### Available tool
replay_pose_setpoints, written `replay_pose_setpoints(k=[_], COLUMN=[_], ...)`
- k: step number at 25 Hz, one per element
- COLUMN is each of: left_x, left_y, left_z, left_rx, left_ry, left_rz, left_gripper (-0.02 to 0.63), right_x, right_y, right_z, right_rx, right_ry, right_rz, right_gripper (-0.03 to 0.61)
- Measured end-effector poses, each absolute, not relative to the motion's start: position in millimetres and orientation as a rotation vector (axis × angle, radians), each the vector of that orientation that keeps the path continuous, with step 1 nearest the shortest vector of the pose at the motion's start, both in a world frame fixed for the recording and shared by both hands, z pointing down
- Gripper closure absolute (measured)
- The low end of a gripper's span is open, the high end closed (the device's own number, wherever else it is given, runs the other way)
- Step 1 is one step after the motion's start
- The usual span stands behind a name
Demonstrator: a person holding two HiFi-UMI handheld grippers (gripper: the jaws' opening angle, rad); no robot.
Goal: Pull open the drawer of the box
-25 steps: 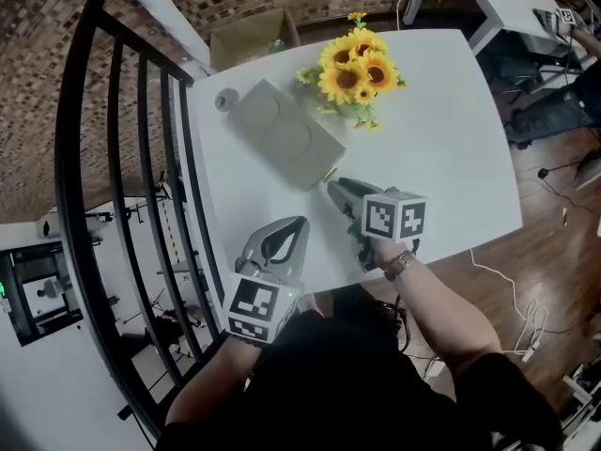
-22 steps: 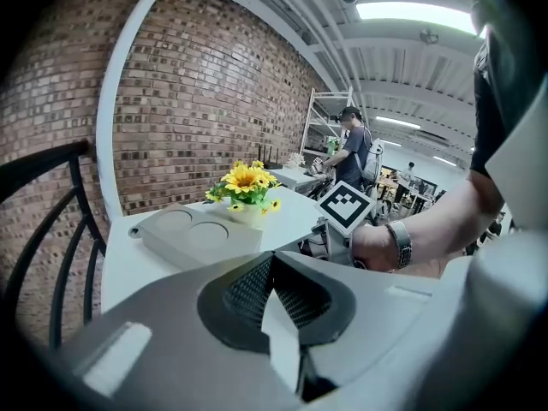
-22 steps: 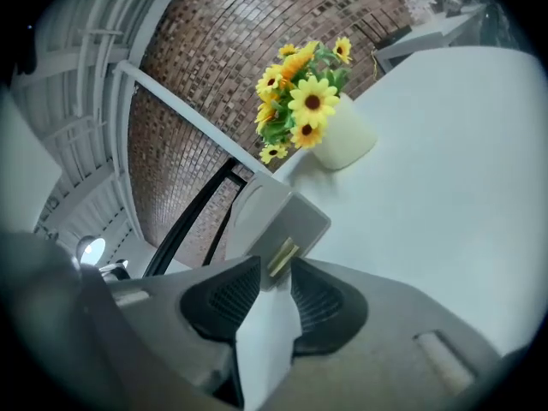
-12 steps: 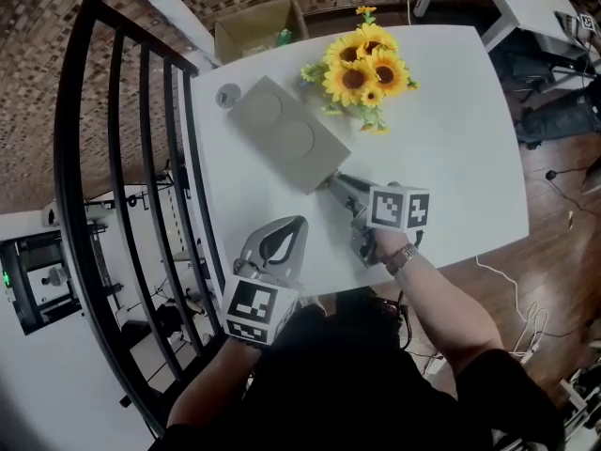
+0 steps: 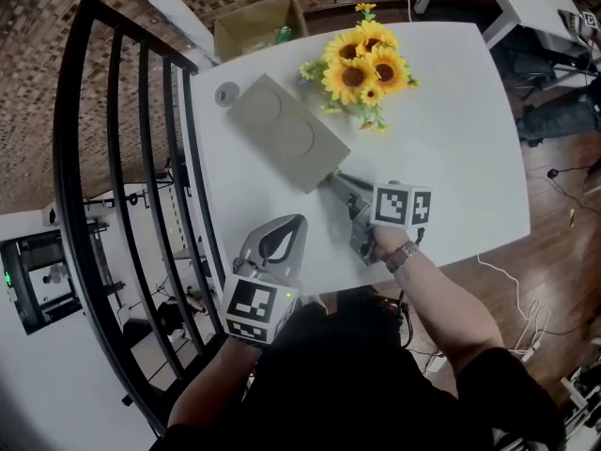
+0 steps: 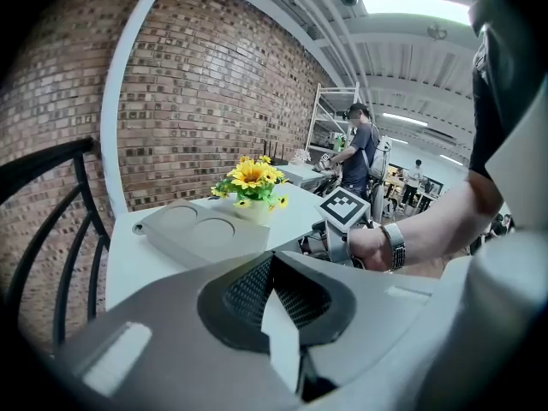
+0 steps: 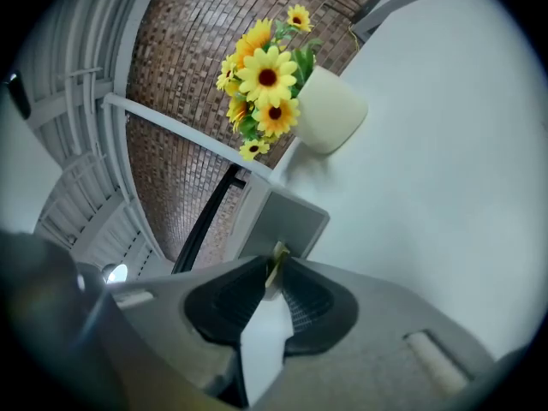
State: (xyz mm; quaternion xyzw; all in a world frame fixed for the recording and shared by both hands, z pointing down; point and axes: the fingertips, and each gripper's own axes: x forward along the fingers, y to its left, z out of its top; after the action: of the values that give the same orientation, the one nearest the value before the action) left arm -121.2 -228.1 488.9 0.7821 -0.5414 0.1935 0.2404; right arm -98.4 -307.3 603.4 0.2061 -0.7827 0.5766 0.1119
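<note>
1. The grey rectangular box (image 5: 286, 132) lies on the white table (image 5: 451, 158), centre-left in the head view, with its long axis running upper left to lower right.
2. Its drawer end faces lower right, where the right gripper (image 5: 332, 178) pinches the small yellowish pull tab (image 7: 276, 259).
3. The pull probably runs lower right, along that axis.
4. The left gripper (image 5: 299, 224), closed on nothing, sits apart at lower left.

Left hand-held gripper (image 6: 272, 262) filled foreground: grey jaws with dark ribbed pads met at tips, nothing between. Beyond, white counter (image 6: 128, 268) carried flat grey rectangular box (image 6: 201, 234) with two round recesses on top. Yellow sunflowers in cream pot (image 6: 254, 187) stood just behind box. Right hand-held gripper (image 6: 312, 242) with square-marker cube sat near box's end, gripped by hand (image 6: 368, 248) wearing wristwatch; its jaws not discernible here. Red brick wall (image 6: 197, 92) behind, black metal railing (image 6: 60, 221) at left.
</note>
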Motion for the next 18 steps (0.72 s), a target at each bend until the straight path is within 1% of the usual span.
replay_pose_setpoints(k=[18], left_x=[-99], left_y=[-207], left_z=[477], left_rx=[2.240], left_ry=[-1.429], left_rz=[0.538], left_gripper=[0.601], right_x=[-49], right_y=[-275], right_z=[606], right_rx=[0.724], right_ry=[-2.260], right_rz=[1.711], right_gripper=[0.529])
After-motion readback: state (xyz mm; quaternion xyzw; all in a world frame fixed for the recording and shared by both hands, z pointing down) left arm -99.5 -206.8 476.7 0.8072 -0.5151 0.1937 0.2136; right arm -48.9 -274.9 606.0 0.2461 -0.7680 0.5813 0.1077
